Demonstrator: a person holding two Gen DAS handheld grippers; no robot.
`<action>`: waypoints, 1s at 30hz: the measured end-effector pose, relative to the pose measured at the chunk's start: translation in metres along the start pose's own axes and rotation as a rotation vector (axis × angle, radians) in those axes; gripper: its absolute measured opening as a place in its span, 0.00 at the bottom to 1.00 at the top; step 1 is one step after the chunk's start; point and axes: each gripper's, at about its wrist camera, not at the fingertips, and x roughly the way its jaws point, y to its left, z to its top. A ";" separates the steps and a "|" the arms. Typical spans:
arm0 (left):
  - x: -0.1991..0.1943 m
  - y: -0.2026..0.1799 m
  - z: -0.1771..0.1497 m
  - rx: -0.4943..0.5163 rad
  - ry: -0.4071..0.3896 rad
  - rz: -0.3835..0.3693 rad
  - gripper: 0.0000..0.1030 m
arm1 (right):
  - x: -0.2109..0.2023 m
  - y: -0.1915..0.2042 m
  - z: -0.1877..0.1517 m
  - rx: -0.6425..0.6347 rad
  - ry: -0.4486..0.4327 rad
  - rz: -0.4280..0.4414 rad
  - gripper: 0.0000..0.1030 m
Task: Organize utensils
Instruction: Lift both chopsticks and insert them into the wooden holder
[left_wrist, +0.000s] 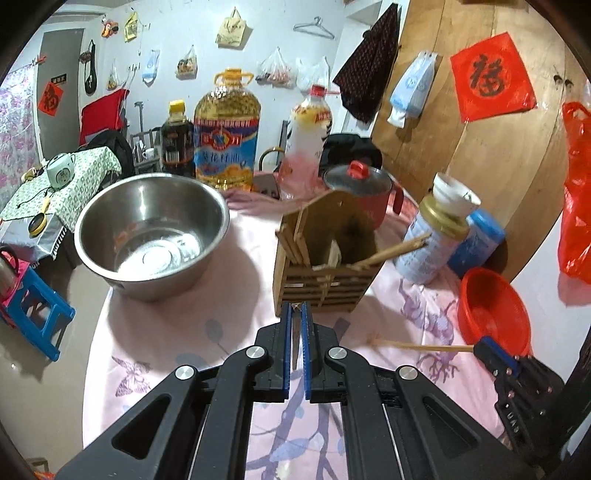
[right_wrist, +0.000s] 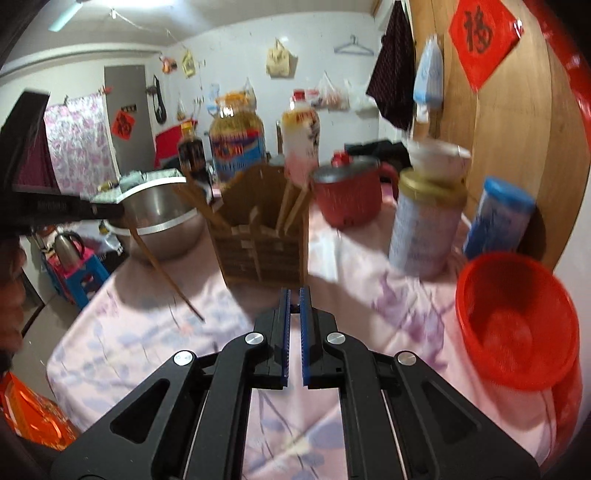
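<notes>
A wooden slatted utensil holder (left_wrist: 325, 254) stands mid-table with chopsticks (left_wrist: 391, 251) leaning out of it; it also shows in the right wrist view (right_wrist: 258, 236). My left gripper (left_wrist: 295, 314) is shut on a chopstick (left_wrist: 295, 347) just in front of the holder; in the right wrist view that chopstick (right_wrist: 166, 273) hangs down from the left gripper (right_wrist: 110, 212). My right gripper (right_wrist: 294, 299) is shut on a chopstick; in the left wrist view the right gripper (left_wrist: 480, 349) holds that chopstick (left_wrist: 417, 346) pointing left over the cloth.
A steel bowl (left_wrist: 151, 229) sits left of the holder. Oil and sauce bottles (left_wrist: 225, 129) stand behind. A red lidded pot (left_wrist: 365, 188), two tins (left_wrist: 428, 243) and a red basket (left_wrist: 491, 306) are to the right. A pink floral tablecloth (left_wrist: 177, 332) covers the table.
</notes>
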 end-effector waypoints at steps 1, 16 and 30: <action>-0.002 -0.001 0.004 0.001 -0.007 -0.004 0.05 | -0.001 0.001 0.004 0.000 -0.006 0.004 0.06; -0.031 -0.012 0.067 0.028 -0.092 -0.058 0.05 | -0.016 0.013 0.078 0.014 -0.115 0.105 0.06; -0.011 -0.039 0.146 0.079 -0.193 -0.059 0.05 | 0.023 0.004 0.184 0.051 -0.241 0.164 0.06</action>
